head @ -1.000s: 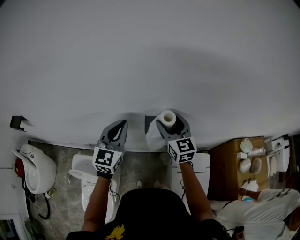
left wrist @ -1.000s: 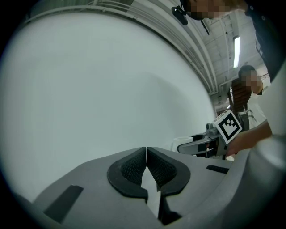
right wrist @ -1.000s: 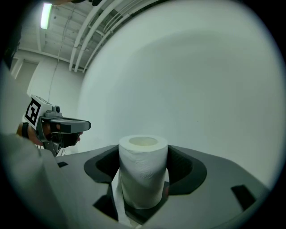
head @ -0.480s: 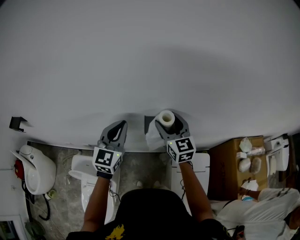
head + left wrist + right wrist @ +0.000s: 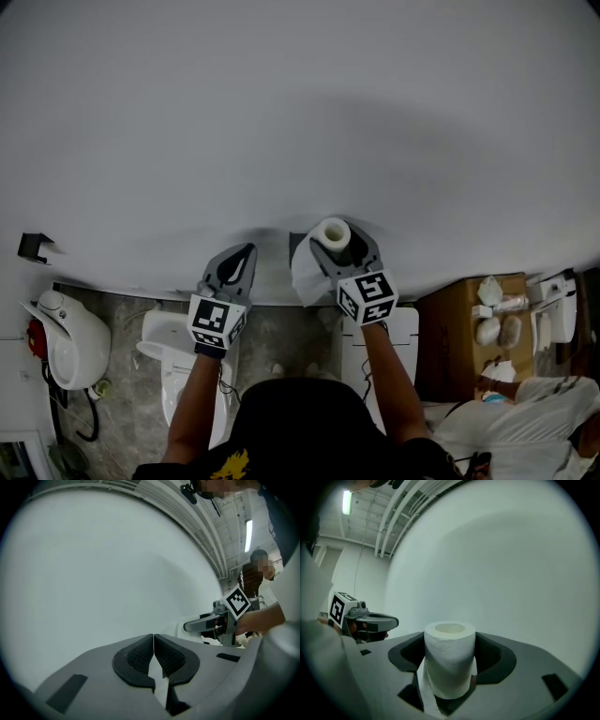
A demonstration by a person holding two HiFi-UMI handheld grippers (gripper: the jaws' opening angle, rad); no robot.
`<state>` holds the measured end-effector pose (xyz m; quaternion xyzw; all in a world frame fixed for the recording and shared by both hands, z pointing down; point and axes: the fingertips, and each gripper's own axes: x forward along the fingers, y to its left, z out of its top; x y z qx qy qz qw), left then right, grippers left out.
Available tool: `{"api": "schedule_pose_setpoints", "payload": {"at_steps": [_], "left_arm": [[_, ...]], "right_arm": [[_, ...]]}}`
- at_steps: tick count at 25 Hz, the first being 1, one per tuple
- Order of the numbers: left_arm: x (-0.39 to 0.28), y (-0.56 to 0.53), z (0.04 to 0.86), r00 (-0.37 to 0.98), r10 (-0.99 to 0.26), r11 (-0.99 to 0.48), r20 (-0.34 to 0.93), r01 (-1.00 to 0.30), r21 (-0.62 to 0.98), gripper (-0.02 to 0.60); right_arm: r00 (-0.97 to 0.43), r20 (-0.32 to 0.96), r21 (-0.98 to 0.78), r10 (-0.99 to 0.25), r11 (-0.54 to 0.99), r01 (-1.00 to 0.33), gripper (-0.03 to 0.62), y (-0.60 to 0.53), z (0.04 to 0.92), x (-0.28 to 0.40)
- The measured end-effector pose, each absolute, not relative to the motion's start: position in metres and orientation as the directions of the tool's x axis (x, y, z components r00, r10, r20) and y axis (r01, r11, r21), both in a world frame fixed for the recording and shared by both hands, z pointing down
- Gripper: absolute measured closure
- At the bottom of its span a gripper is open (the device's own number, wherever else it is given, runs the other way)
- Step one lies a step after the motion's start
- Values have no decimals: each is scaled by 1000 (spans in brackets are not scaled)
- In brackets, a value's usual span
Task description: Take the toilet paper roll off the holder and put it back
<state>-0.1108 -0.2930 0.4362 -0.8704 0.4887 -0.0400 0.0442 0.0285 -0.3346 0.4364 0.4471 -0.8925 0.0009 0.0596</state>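
Observation:
My right gripper [image 5: 343, 249] is shut on a white toilet paper roll [image 5: 331, 233], which stands upright between the jaws with its hollow core facing up [image 5: 449, 660]. A loose sheet [image 5: 305, 274] hangs from the roll to the left. Just behind it, a small dark holder [image 5: 296, 236] sits on the grey wall. The roll is off the holder and close beside it. My left gripper [image 5: 244, 255] hovers to the left at about the same height, shut and empty [image 5: 153, 641].
The grey wall [image 5: 300, 122] fills the upper view. Below are a white toilet [image 5: 173, 352], a second white fixture [image 5: 70, 337] at the left, a white tank [image 5: 398, 328], a cardboard box [image 5: 464, 323] and a person in white [image 5: 525, 412]. A black bracket [image 5: 33, 246] is on the wall.
The right gripper with the roll has shifted only slightly, and the hanging sheet has swung a little. The left gripper has stayed put.

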Motion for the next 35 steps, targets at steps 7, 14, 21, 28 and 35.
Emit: {"api": "schedule_pose_setpoints", "payload": {"at_steps": [7,14,21,28,35], "left_arm": [[-105,-289,441,533,-846,-533,33,-839,-111,563],[-103,-287,442,539,-842,-539,30,-836,-103,563],[-101,-282,436,549,-836,-547,10,-831,-105,563],[-99,-277,430,551,-835,-547,-2,-829,-113,563],[-102,-276,425,529,-848,-524,-18,-844,-117,563]], "right_arm": [[-618,99,64,-780,625,-778,306,-334,420,30],[-648,70,13,-758,650,-760,304,-333,392,36],[-665,59,35,-745,667,-744,303,-329,364,36],[-695,12,25,-718,696,-718,303,-328,322,38],[-705,-22,47,-708,704,-709,301,-324,287,43]]}}
